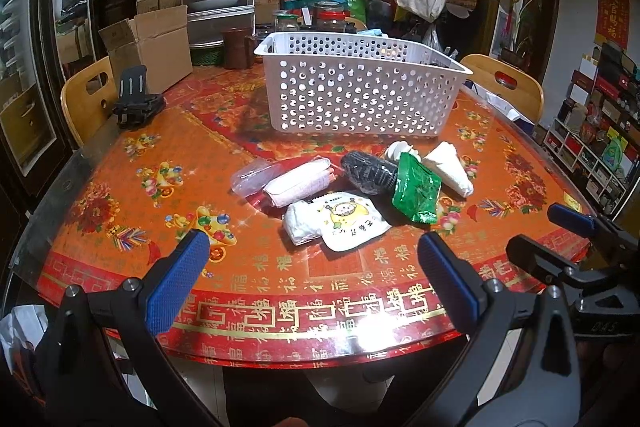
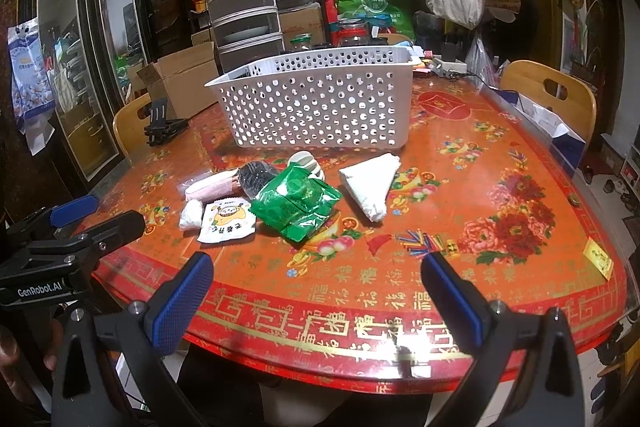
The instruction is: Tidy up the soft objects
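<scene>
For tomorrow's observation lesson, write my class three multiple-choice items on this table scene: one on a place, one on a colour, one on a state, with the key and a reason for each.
1. Where is the white perforated basket relative to the pile of soft items?
A. Behind the pile, farther from the cameras
B. Under the table
C. On a chair

2. What colour is the crinkled foil packet in the pile?
A. Blue
B. Green
C. Yellow

3. How do the left tongs and right tongs stand?
A. Both open, holding nothing
B. Both shut on packets
C. Left shut on the black roll

Key: 1 A, the basket stands on the table beyond the pile; 2 B, the packet is plainly green in both views; 3 A, each pair's blue pads sit wide apart with only tabletop between.
</scene>
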`<state>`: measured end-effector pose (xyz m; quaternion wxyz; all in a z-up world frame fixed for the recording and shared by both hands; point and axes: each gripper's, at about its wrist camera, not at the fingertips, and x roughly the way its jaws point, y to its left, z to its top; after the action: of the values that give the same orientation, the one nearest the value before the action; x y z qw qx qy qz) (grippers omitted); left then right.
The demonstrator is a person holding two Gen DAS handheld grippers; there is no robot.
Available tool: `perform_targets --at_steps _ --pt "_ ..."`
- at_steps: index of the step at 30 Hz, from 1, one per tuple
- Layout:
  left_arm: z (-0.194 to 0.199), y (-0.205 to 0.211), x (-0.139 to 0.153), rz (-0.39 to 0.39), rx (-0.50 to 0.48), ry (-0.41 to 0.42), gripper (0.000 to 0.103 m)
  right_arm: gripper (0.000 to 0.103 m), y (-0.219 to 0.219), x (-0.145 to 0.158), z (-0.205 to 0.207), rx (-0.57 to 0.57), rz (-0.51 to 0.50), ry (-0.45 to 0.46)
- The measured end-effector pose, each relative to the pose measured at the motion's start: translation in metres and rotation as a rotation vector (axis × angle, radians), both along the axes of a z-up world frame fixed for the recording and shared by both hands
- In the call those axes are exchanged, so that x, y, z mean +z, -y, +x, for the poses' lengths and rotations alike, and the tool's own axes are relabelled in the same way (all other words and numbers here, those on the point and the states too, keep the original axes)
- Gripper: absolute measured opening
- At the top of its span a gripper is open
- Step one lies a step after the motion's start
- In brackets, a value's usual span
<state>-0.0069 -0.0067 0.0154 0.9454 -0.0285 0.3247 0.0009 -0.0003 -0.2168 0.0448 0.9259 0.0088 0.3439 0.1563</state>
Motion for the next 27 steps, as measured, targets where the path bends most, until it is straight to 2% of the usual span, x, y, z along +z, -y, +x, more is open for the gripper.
perform_targets --at_steps 27 --pt "0.0003 -0.0015 -0.002 -0.003 -0.006 -0.003 0.103 0.103 -0.0016 -0.0028 -0.0014 0.0 0.001 -0.005"
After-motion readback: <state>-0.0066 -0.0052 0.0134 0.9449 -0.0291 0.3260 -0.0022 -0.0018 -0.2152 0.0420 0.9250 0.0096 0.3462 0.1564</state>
